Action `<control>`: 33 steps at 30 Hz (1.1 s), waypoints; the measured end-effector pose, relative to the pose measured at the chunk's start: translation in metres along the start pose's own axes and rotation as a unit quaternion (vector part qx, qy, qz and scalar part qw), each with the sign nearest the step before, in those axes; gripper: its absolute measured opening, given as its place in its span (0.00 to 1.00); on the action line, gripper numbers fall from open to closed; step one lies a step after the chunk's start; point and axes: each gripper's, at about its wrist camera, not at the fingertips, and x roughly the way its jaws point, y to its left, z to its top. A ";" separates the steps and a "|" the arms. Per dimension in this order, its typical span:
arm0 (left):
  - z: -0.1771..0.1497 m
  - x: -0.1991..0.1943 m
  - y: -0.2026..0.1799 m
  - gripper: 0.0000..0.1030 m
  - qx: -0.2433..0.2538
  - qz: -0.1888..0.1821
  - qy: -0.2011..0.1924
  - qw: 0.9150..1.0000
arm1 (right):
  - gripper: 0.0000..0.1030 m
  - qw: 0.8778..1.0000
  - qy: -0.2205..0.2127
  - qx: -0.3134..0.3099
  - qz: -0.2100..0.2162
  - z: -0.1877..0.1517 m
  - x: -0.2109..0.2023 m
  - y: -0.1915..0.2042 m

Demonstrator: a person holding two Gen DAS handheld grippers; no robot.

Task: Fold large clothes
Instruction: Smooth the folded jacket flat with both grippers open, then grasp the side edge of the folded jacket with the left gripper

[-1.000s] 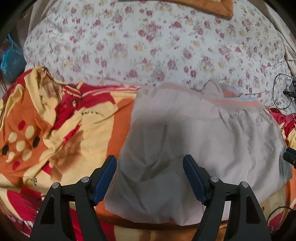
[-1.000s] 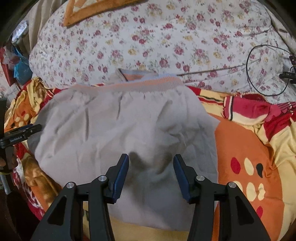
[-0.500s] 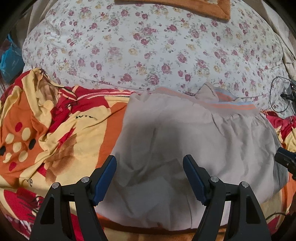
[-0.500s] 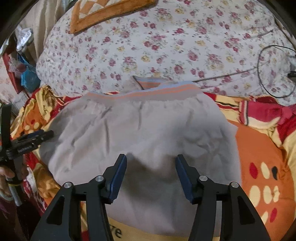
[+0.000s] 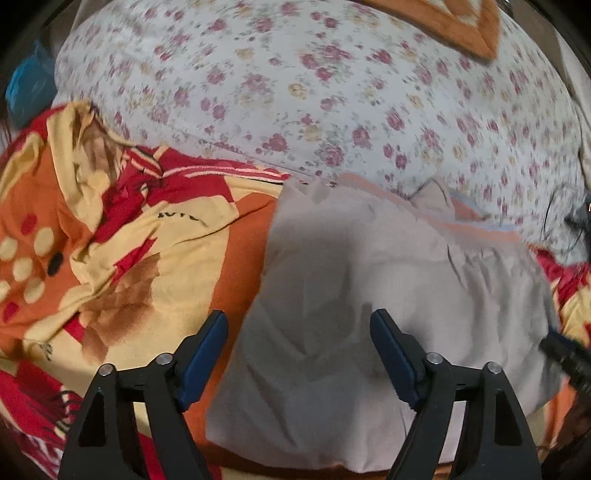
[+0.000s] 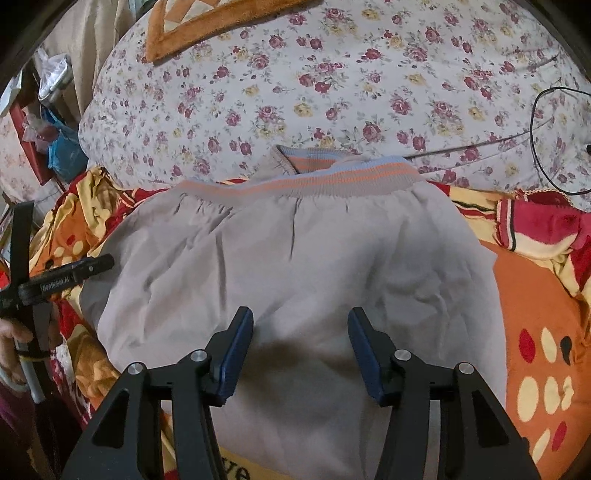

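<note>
A folded grey garment [image 5: 388,314] with an orange and blue striped waistband [image 6: 314,179] lies flat on a red, orange and yellow blanket [image 5: 129,258]. It fills the middle of the right wrist view [image 6: 295,277]. My left gripper [image 5: 299,343] is open and empty, just above the garment's left edge. My right gripper [image 6: 301,339] is open and empty, above the garment's near middle. The left gripper's tool also shows at the left edge of the right wrist view [image 6: 59,282], held in a hand.
A white floral duvet [image 6: 351,85] lies behind the garment, with an orange patterned cloth [image 6: 207,18] on top. A black cable [image 6: 546,122] loops at the right. Clutter with a blue bag [image 6: 62,147] stands at the far left. The blanket [image 6: 535,332] extends to the right.
Both grippers have drawn back and up a little from the garment, staying open. The left wrist view has swung and is blurred by motion. The garment has not moved.
</note>
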 end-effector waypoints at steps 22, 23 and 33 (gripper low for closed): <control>0.028 0.091 0.018 0.92 -0.015 -0.052 0.051 0.997 | 0.54 0.999 0.013 0.004 0.031 -0.001 0.012 -0.007; 0.028 0.092 0.018 0.92 -0.014 -0.054 0.051 0.997 | 0.54 0.999 0.014 0.003 0.031 -0.002 0.012 -0.007; 0.033 0.105 0.013 0.96 -0.006 -0.055 0.056 0.997 | 0.54 0.999 0.007 0.013 0.044 -0.002 0.013 -0.012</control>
